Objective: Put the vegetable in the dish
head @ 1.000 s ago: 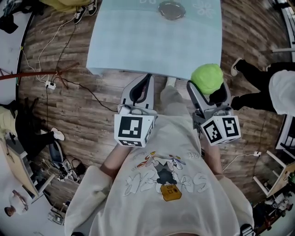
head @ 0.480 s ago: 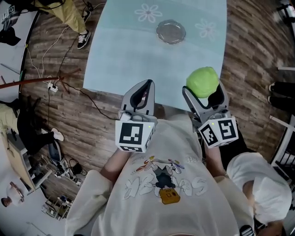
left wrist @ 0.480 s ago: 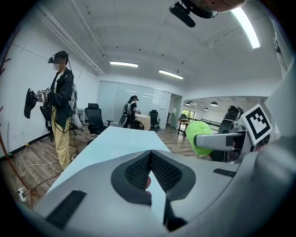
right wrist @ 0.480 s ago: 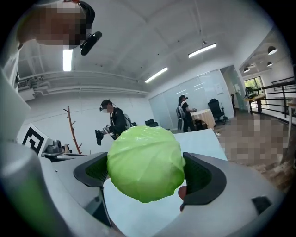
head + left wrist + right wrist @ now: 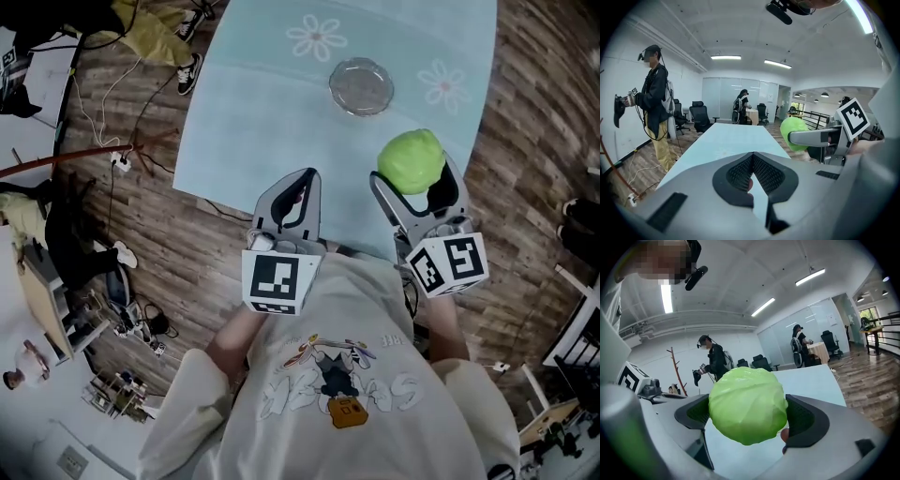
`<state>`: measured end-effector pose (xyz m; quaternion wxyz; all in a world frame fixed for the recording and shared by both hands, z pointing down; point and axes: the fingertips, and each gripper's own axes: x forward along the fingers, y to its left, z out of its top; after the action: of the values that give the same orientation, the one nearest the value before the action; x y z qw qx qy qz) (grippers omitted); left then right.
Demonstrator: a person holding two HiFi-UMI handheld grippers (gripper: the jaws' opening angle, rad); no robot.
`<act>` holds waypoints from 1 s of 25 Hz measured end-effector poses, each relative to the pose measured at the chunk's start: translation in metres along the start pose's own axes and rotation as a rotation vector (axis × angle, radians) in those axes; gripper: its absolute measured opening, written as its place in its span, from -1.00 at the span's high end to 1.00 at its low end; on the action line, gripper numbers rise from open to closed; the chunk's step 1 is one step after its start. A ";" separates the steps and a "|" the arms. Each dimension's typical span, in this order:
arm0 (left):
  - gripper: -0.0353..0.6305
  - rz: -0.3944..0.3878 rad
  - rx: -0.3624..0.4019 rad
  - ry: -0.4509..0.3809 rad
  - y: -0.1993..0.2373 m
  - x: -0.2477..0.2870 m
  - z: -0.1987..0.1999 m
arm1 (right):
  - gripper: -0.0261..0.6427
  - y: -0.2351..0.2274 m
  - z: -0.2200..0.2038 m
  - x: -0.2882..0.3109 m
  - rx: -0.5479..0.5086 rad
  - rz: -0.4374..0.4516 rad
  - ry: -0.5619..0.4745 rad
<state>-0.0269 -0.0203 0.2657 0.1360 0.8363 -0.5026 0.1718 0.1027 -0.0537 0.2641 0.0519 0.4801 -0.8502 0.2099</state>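
A round green cabbage [image 5: 411, 160] [image 5: 747, 404] is clamped between the jaws of my right gripper [image 5: 417, 178] [image 5: 749, 420], held in the air over the near right edge of the pale blue table [image 5: 281, 103]. The cabbage [image 5: 795, 133] also shows in the left gripper view, off to the right. A shallow glass dish [image 5: 361, 87] sits on the table beyond the cabbage, between two printed flowers. My left gripper [image 5: 292, 197] [image 5: 752, 174] is shut with nothing in it, its tips at the table's near edge.
The table stands on a wood floor with cables [image 5: 103, 159] at the left. A person in a dark jacket and yellow trousers [image 5: 656, 108] stands left of the table. Another person [image 5: 740, 105] and office chairs [image 5: 699, 115] are at the far end.
Both grippers and the cabbage have moved forward, from over the floor to the table's near edge. The dish is now closer in the head view.
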 end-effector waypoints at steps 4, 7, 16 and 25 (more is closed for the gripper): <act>0.88 -0.041 -0.035 0.024 0.005 0.024 -0.008 | -0.56 -0.011 -0.007 0.023 -0.010 -0.006 0.038; 0.88 -0.064 -0.035 0.034 0.008 0.040 -0.014 | -0.56 -0.017 -0.014 0.037 -0.010 -0.020 0.056; 0.88 -0.071 -0.068 0.039 0.022 0.077 -0.024 | -0.56 -0.037 -0.038 0.069 0.006 -0.074 0.100; 0.88 -0.086 -0.049 0.058 0.041 0.117 -0.030 | -0.56 -0.060 -0.053 0.105 -0.009 -0.092 0.160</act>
<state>-0.0171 -0.1205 0.3447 0.1782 0.8481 -0.4663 0.1775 0.0909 -0.1427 0.3615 0.1312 0.5003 -0.8212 0.2412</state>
